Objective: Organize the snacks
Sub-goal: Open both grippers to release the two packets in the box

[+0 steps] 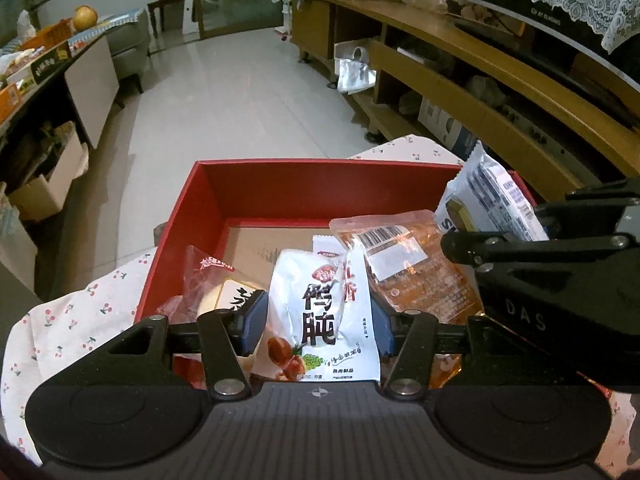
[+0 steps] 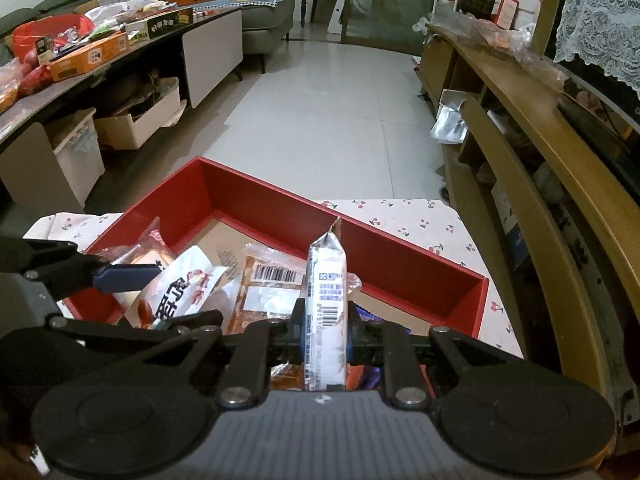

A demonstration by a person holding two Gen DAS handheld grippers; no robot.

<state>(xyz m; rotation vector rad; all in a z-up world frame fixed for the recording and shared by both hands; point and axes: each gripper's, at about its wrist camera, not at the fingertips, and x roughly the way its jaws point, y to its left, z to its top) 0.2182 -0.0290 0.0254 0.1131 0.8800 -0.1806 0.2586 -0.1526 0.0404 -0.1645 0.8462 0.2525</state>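
- Left gripper (image 1: 319,322): blue pads (image 1: 256,326) pressed against both sides of a white snack pouch (image 1: 320,316), printed with large black characters and a picture of food near its lower edge; pouch held upright, low over the near part of the red box (image 1: 280,188).
- Same pouch in the right wrist view (image 2: 176,292): tilted, one blue pad of the left gripper (image 2: 124,274) lying along its left side.
- Right gripper (image 2: 325,338): clamped on a narrow white packet (image 2: 325,300), held on edge, barcode facing the camera, crimped top pointing up and away.
- Same packet in the left wrist view (image 1: 488,196): rising above the right wall of the box, right gripper (image 1: 472,250) entering from the right edge.
- Between the two held items: clear orange packet (image 1: 416,268) with a barcode label, lying inside the box, partly under the white pouch.
- Left of the white pouch: clear wrapper with red print (image 1: 204,280), leaning near the left wall of the box.
- Box: red walls, brown cardboard floor (image 1: 256,244) bare at the far end; a cardboard divider (image 2: 338,224) showing at the far wall in the right wrist view.
- Under the box: white cloth with a cherry print (image 2: 420,224).
- Farther out: pale tiled floor (image 1: 240,96), wooden shelf unit (image 1: 460,60) along the right, cluttered counter (image 2: 104,48) along the left.
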